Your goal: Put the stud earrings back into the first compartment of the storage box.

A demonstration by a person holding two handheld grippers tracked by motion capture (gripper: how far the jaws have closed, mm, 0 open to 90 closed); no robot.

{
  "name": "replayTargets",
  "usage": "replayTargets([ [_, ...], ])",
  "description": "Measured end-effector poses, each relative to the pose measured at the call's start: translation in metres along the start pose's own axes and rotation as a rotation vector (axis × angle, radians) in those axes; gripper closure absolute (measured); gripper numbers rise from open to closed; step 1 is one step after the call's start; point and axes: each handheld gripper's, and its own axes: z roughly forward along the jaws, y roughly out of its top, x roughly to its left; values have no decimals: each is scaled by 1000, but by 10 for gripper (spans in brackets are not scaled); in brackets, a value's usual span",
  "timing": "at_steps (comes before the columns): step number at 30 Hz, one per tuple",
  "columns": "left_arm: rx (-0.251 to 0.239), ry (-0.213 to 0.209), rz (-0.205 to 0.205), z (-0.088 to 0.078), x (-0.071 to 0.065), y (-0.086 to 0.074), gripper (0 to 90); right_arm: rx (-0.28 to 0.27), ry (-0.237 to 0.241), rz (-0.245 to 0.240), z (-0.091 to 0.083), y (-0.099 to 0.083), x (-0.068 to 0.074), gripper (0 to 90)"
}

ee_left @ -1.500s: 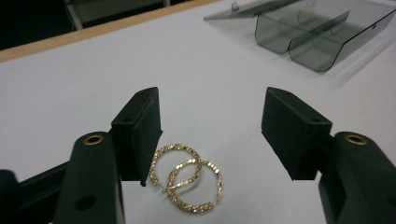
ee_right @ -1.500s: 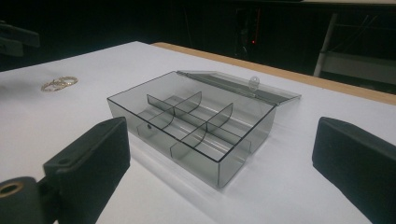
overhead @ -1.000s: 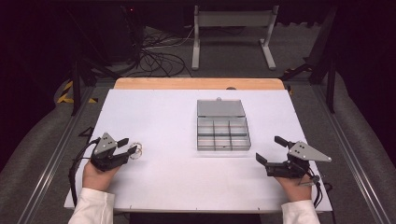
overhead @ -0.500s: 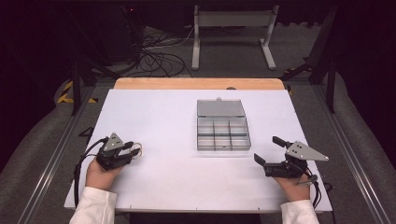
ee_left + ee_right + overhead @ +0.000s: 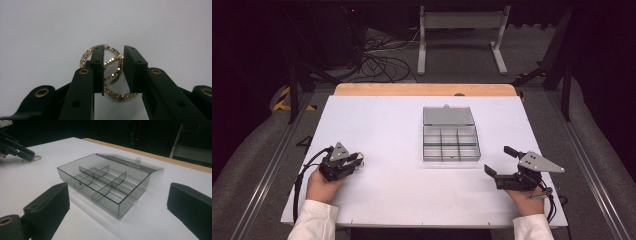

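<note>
gold beaded bracelet [image 5: 112, 71] | coiled flat | white table [image 5: 50, 30]

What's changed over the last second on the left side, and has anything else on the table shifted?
The left gripper has just been closing its jaws around part of the gold bracelet, which lies on the white table; a gap still shows, so no firm grip yet. The hand eased slightly toward the person. The right gripper stayed open and in place, and the clear compartment box did not move.

White table [image 5: 387, 120] has a clear divided box [image 5: 451, 141] (lid open), gold bracelet [image 5: 358, 159] well left of it.
</note>
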Motion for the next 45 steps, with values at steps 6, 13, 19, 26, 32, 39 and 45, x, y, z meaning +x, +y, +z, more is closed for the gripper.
replayTargets([
  [6, 10, -20, 20, 1, -2, 0, 819, 0, 0, 0, 0, 0, 0, 47],
  [13, 6, -56, -28, 2, 0, 0, 878, 0, 5, -2, 0, 0, 0, 47],
  [19, -3, -42, -43, 0, 2, 1, 883, -4, 1, -2, 0, 0, 0, 47],
  [26, -72, -12, -70, -13, 5, 4, 885, -6, 0, 1, -1, 0, 0, 47],
  [32, -105, -8, -69, -18, 0, 12, 885, -9, 2, 2, -1, 0, 0, 47],
  [39, -130, 4, -49, -23, -7, 23, 886, -3, 0, -1, -1, 0, 0, 47],
  [45, -150, -4, -47, -25, -10, 30, 886, 0, 1, -3, 0, 0, 0, 47],
])
